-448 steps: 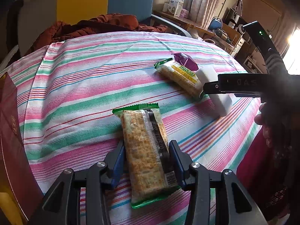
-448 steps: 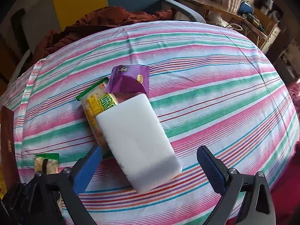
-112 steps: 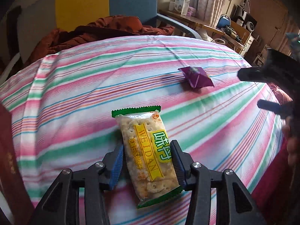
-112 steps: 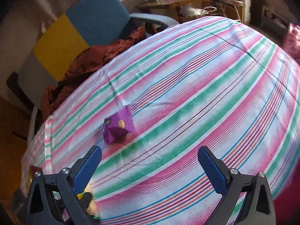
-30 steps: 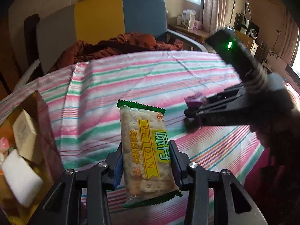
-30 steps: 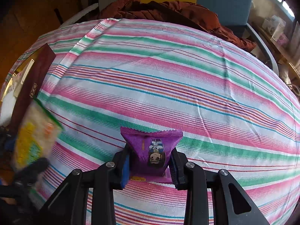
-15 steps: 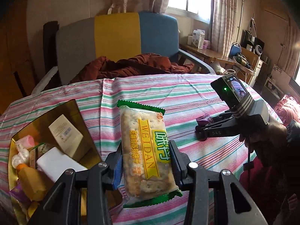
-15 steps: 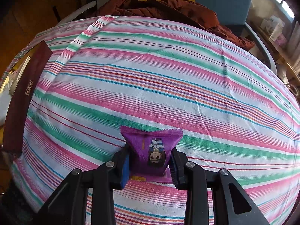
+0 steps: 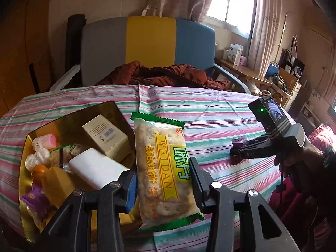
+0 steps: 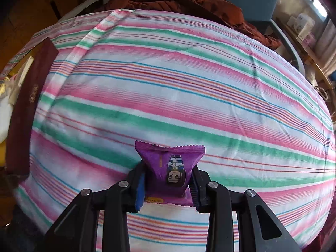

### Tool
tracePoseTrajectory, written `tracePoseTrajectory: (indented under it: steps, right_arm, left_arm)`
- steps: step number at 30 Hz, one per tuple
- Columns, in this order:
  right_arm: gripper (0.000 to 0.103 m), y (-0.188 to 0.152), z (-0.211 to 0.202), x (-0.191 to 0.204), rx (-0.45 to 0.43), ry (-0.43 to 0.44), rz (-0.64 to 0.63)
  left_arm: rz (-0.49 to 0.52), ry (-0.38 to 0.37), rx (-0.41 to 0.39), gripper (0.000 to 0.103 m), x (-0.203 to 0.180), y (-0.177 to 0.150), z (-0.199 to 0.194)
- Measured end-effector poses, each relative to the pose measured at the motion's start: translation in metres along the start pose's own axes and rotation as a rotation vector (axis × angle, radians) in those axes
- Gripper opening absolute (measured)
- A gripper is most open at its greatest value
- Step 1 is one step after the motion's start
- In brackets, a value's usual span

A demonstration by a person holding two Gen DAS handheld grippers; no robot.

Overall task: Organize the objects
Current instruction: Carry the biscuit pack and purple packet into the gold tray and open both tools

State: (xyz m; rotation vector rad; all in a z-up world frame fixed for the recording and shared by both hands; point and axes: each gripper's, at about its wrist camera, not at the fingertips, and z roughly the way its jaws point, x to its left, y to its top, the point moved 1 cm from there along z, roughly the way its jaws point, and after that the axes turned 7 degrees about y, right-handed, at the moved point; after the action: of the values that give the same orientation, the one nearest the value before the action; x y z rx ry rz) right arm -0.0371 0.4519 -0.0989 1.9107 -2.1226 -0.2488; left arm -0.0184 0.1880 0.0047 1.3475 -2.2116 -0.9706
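My left gripper [image 9: 162, 180] is shut on a green-edged cracker packet [image 9: 162, 166] with a yellow label, held in the air beside the gold-lined box [image 9: 111, 110] at the table's left. The box holds a white block [image 9: 94, 169], a beige carton [image 9: 105, 134], a pink roll and several small packets. My right gripper [image 10: 168, 184] is shut on a small purple snack packet [image 10: 171, 166], low over the striped tablecloth [image 10: 189, 88]. In the left wrist view that right gripper [image 9: 237, 149] shows at the right with the purple packet [image 9: 239, 141] at its tip.
The box's dark red outer wall [image 10: 27, 105] stands at the left edge of the right wrist view. A grey, yellow and blue chair [image 9: 151, 40] with a rust-brown garment [image 9: 166, 74] is behind the table. A person's hand [image 9: 298, 159] grips the right tool.
My left gripper has lifted and swung left with the cracker packet, bringing the open box into full view. The right gripper holds the purple packet in much the same place.
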Motion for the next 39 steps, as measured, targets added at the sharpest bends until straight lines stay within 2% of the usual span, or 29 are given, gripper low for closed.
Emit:
tracePoseTrajectory:
  steps: [5, 14, 19, 25, 30, 34, 39]
  right_arm:
    - [0.035, -0.006, -0.003, 0.037, -0.017, 0.051, -0.035]
    - [0.035, -0.009, -0.045, 0.107, -0.167, 0.175, -0.081]
    - [0.035, -0.012, -0.075, 0.173, -0.253, 0.282, -0.172]
    - [0.035, -0.007, -0.074, 0.245, -0.260, 0.378, -0.282]
    - [0.035, -0.009, -0.060, 0.284, -0.222, 0.435, -0.361]
    - [0.035, -0.008, -0.047, 0.299, -0.196, 0.441, -0.369]
    - [0.035, -0.008, -0.039, 0.315, -0.176, 0.463, -0.391]
  left_arm:
    - [-0.077, 0.021, -0.002, 0.043, 0.036, -0.008, -0.009]
    - [-0.267, 0.136, -0.029, 0.043, 0.132, -0.023, -0.037]
    - [-0.360, 0.217, -0.025, 0.043, 0.179, -0.042, -0.051]
    - [-0.439, 0.270, -0.028, 0.043, 0.216, -0.059, -0.062]
    - [-0.469, 0.245, -0.019, 0.043, 0.226, -0.060, -0.057]
    - [-0.457, 0.181, -0.012, 0.043, 0.219, -0.050, -0.047]
    - [-0.393, 0.125, -0.006, 0.043, 0.205, -0.026, -0.027]
